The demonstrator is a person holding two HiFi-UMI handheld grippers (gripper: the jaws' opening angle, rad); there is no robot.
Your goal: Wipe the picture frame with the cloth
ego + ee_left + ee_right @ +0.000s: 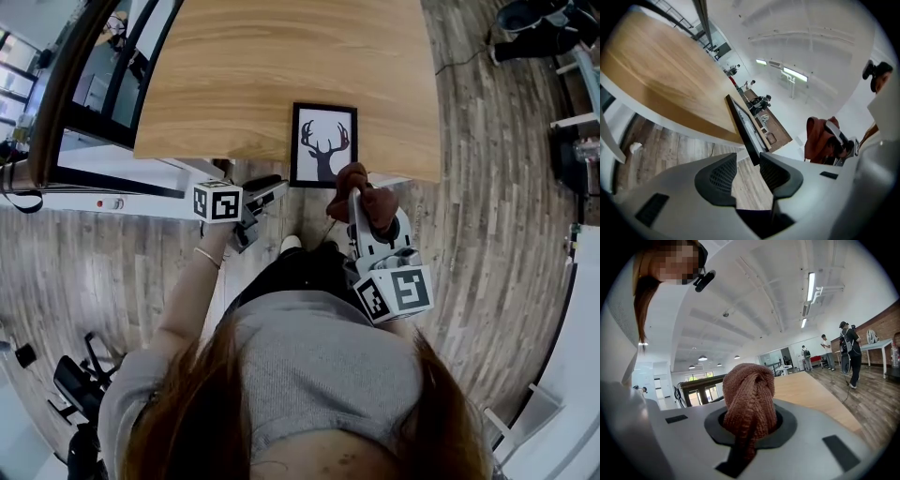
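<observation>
The frame lies flat on the table, in the middle of the head view, right at the table's near edge. Its bottom end seems to stick out a little past that edge. It shows a deer. Its long side runs up the picture, away from the person. The cloth is a brown bunch just below and to the right of the frame, over its lower right corner. Whether it touches the frame cannot be told. The right gripper is clamped tight on the cloth, and in its own view the cloth bulges out from between the jaws of the right gripper. So the frame lies up and to the left of this gripper, very near. The wipe would likely go up along the long side. The left gripper sits just below and left of the frame. In its own view the left gripper has its jaws apart, with the frame's dark edge pointing into the gap. The pads do not press on it. Both grippers are close, but the one with the cloth looks ready to wipe.
</observation>
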